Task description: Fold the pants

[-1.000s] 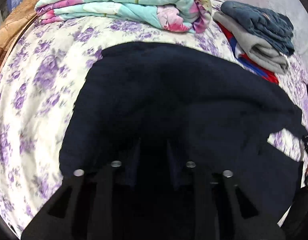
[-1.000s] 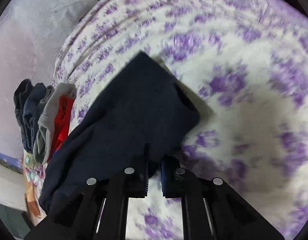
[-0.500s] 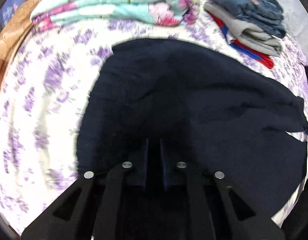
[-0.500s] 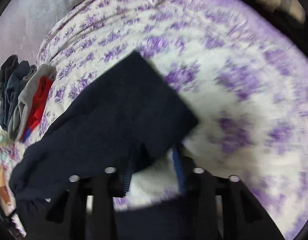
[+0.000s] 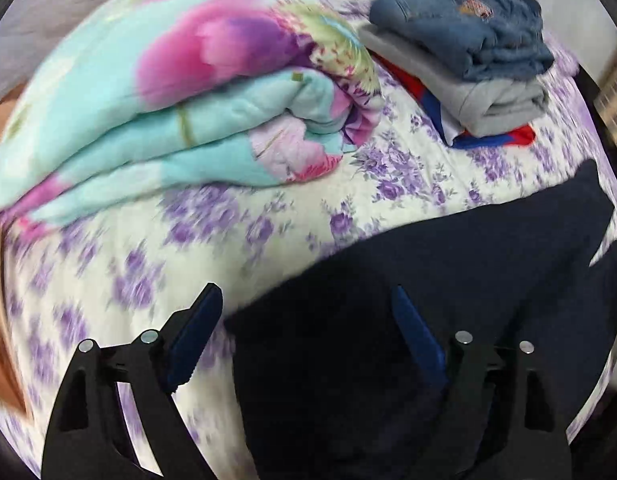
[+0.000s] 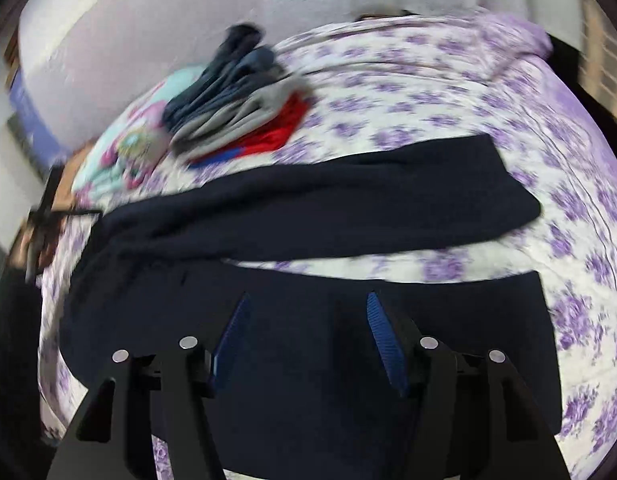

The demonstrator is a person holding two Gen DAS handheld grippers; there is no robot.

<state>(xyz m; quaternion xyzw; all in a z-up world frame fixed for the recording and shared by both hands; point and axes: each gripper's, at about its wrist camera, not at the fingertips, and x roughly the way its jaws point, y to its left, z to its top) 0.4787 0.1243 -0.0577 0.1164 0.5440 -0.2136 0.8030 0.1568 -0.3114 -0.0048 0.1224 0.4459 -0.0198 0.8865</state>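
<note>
Dark navy pants (image 6: 328, 208) lie spread flat on the floral bed sheet (image 6: 448, 96), both legs running to the right with a strip of sheet between them. In the left wrist view the pants (image 5: 448, 280) fill the lower right. My left gripper (image 5: 304, 312) is open and empty, hovering over the pants' left edge, its left finger over bare sheet. My right gripper (image 6: 306, 316) is open and empty, above the near leg. The left gripper also shows small at the far left of the right wrist view (image 6: 48, 216).
A folded turquoise and pink floral quilt (image 5: 168, 100) lies at the back left. A stack of folded clothes (image 5: 468, 60), blue on grey on red, sits at the back, also in the right wrist view (image 6: 236, 108). A pale wall stands behind the bed.
Both grippers have opened and let go of the pants. The pants now lie flat on the sheet. Both cameras have pulled back and tilted up toward the far side of the bed.
</note>
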